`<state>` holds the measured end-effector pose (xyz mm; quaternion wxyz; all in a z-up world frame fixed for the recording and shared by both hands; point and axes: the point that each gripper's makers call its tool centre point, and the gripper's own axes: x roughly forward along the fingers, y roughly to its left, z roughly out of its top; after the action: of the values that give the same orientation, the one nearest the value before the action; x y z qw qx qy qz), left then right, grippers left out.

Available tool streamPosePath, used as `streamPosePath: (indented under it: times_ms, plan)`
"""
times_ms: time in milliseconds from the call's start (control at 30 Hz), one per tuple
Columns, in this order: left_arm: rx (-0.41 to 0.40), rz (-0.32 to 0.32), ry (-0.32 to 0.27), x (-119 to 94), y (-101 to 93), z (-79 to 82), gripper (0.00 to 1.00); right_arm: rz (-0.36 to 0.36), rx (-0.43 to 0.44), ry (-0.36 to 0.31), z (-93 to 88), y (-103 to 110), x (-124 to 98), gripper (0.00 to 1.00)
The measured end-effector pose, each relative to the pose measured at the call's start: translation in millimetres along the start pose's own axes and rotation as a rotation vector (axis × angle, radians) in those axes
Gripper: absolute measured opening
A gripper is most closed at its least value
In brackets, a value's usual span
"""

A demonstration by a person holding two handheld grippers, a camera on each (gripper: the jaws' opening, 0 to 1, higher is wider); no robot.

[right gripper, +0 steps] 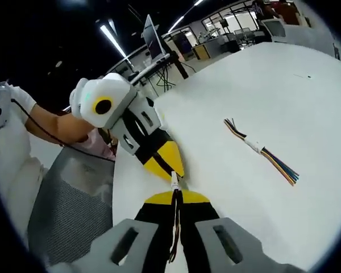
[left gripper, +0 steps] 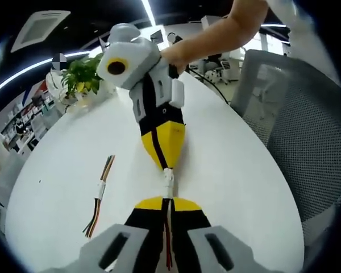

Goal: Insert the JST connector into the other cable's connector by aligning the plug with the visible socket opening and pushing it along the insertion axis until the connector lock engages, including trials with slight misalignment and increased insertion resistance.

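Observation:
Above a white table (left gripper: 227, 170), two yellow-tipped grippers meet tip to tip. In the left gripper view my left gripper (left gripper: 168, 199) is shut on a cable whose wires run back between its jaws. Its white JST connector (left gripper: 168, 181) sticks out from the tips and meets the right gripper (left gripper: 166, 166), which comes down from above, shut on the other cable's end. In the right gripper view my right gripper (right gripper: 174, 194) is shut on its wires, the white connector (right gripper: 174, 181) at its tips touching the left gripper (right gripper: 171, 172). Whether the two connectors are mated is hidden.
A spare cable (left gripper: 101, 190) with coloured wires and a white sleeve lies loose on the table, also the spare cable (right gripper: 261, 151) in the right gripper view. A mesh chair (left gripper: 295, 125) stands by the table edge. A potted plant (left gripper: 82, 77) sits at the far end.

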<state>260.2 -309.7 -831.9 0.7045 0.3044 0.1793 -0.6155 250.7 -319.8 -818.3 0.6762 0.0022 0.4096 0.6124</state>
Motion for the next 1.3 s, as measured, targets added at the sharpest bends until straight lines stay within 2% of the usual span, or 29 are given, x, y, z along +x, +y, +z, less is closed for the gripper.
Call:
streamPosePath:
  times_ms: [133, 433, 533, 600, 700, 833, 1000, 1200, 1300]
  plan:
    - [-0.038, 0.016, 0.017, 5, 12.1, -2.6, 0.0, -0.019, -0.005, -0.023, 6.3, -9, -1, 0.0]
    - [-0.06, 0.075, 0.061, 20, 43.3, -12.5, 0.0, -0.02, 0.004, 0.008, 20.2, -49, 0, 0.0]
    - [-0.069, 0.091, 0.055, 19, 50.6, -14.1, 0.01, -0.014, 0.008, 0.007, 23.9, -59, 0, 0.0]
    - [-0.121, 0.087, 0.011, 20, 52.9, -11.0, 0.08, -0.014, 0.005, 0.022, 22.4, -63, 1, 0.0]
    - [-0.115, 0.113, 0.003, 18, 60.2, -9.8, 0.08, -0.001, 0.017, 0.026, 21.9, -65, 4, 0.0]
    - [-0.123, 0.116, -0.008, 18, 61.4, -8.6, 0.08, -0.006, 0.014, 0.017, 24.2, -71, 6, 0.0]
    - [-0.155, 0.117, -0.04, 16, 61.7, -6.4, 0.07, -0.031, -0.039, 0.026, 25.2, -78, 6, 0.0]
    - [-0.149, 0.117, -0.028, 20, 62.0, -10.2, 0.07, -0.039, -0.068, 0.043, 24.5, -83, 6, 0.0]
    - [-0.149, 0.127, -0.044, 19, 63.7, -7.3, 0.07, -0.047, -0.077, 0.04, 25.7, -85, 5, 0.0]
